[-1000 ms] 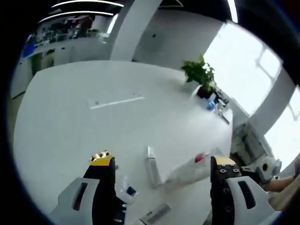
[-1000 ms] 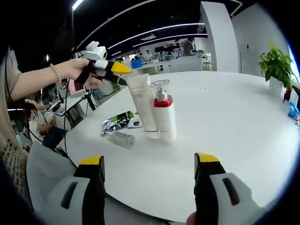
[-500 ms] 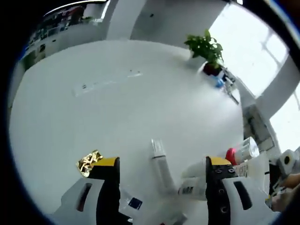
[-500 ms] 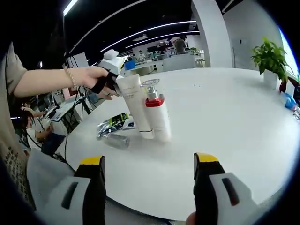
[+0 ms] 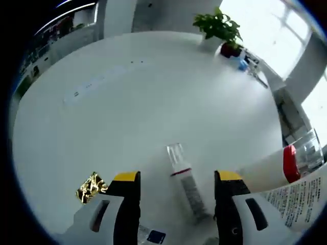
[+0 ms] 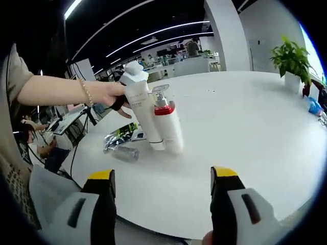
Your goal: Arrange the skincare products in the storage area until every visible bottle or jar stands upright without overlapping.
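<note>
A: Left gripper [image 5: 173, 178] is seen with jaws spread, nothing held. A crumpled gold foil scrap [image 5: 91, 187] is noted left of it on the round white table [image 5: 127, 102]. A slim clear tube with a clear cap [image 5: 184, 181] is laid flat between the jaws. A white pump bottle with a red collar [image 5: 271, 168] and a white printed tube [image 5: 301, 196] are seen at right.

B: Right gripper [image 6: 161, 176] is also spread, empty. At far left a person's hand [image 6: 110, 94] is seen behind the white tube [image 6: 143, 115], which is stood upright touching the pump bottle [image 6: 167, 125]. The clear tube [image 6: 125, 152] is laid left of them, near a flat green-black sachet [image 6: 120, 137]. A potted green plant [image 6: 292, 58] is placed far right.
</note>
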The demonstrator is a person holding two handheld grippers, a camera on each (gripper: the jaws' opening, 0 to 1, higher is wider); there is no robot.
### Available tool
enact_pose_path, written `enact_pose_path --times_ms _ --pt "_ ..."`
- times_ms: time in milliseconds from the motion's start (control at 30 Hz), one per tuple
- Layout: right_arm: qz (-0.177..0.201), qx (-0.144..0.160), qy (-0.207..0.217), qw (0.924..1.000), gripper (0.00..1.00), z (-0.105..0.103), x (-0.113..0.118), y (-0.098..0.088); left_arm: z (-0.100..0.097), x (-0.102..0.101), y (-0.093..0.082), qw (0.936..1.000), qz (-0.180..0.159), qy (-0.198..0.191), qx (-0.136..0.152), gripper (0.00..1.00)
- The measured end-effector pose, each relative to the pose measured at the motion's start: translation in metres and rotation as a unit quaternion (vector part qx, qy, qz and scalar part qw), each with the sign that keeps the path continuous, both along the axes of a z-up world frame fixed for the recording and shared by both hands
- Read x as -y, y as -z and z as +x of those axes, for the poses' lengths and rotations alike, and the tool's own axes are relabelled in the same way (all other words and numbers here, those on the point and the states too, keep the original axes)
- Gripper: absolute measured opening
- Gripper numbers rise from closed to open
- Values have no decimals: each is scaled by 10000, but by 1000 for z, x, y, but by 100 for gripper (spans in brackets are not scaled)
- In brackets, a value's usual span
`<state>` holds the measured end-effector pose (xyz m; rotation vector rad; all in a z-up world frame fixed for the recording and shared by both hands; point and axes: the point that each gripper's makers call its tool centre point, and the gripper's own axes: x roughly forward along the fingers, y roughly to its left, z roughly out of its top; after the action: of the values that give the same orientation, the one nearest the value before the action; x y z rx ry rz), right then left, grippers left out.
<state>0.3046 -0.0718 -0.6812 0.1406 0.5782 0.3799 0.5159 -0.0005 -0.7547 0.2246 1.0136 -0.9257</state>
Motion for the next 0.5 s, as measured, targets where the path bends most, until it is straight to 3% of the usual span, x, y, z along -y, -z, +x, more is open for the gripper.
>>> enact_pose_path --times_ms 333,500 --pt "-6 -31 114 9999 76 0 4 1 -1 -1 19 9990 343 267 79 42" --pt "6 -38 168 9999 76 1 5 2 3 -1 19 9986 349 322 210 35"
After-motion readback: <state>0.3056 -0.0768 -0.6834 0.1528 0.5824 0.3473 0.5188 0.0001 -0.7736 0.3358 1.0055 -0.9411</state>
